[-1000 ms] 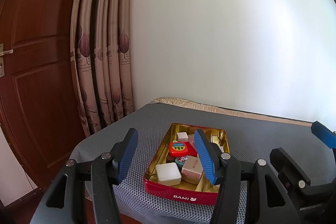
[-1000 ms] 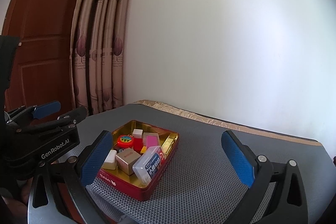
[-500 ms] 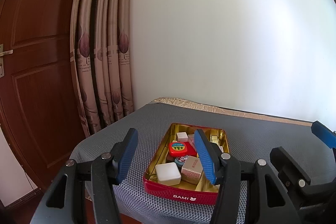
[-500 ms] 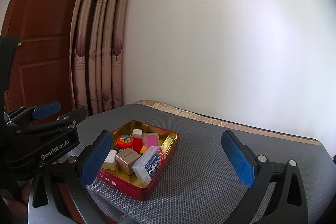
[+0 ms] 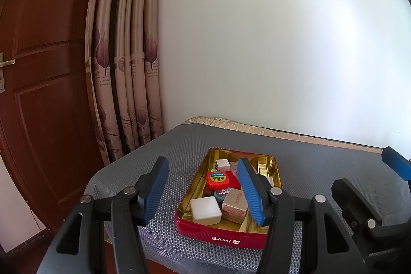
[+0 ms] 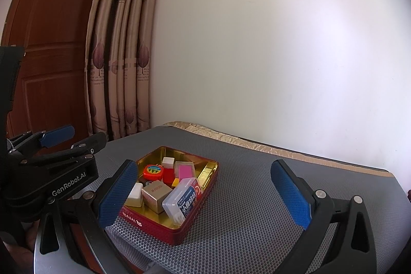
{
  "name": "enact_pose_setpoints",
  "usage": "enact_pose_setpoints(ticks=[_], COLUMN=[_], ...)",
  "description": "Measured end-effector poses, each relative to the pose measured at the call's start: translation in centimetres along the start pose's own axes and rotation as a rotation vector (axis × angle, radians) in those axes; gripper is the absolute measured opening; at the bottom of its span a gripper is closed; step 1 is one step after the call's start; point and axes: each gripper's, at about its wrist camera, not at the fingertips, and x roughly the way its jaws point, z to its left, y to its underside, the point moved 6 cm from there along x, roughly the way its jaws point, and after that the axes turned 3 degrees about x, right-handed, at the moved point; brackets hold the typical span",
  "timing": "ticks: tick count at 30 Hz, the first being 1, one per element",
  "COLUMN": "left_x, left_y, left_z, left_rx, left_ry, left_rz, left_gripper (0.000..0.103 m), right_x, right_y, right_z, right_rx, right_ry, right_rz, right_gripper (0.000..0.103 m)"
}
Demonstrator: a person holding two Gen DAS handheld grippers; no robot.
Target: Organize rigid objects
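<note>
Claws hovered empty and wide: the left claw (image 5: 203, 191) and right claw (image 6: 205, 194). On the table (image 6: 257, 217), the red tin (image 6: 195, 209) of small boxes sat at 12 o'clock from the left claw and 10 o'clock from the right.

I count one red tin (image 6: 159, 224) on one gray mat (image 6: 244, 209). Inside the tin I see about ten small things, some half hidden. Two are white blocks (image 5: 205, 207), one at 12 o'clock and one at 6. One is a clear box (image 6: 183, 198). My two tongs (image 5: 203, 190) (image 6: 204, 193) make two.
</note>
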Motion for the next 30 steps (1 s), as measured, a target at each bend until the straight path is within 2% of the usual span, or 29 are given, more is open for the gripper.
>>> enact_pose_setpoints(ticks=[30], left_x=[-0.53], left_y=[0.29], left_z=[0.47], left_rx=[0.003], left_ry=[0.002], left_rz=[0.002], left_gripper=[0.057], right_x=[-0.06], right_y=[0.1], right_z=[-0.33], right_rx=[-0.001], right_ry=[0.007], right_rz=[0.006], right_gripper=[0.102])
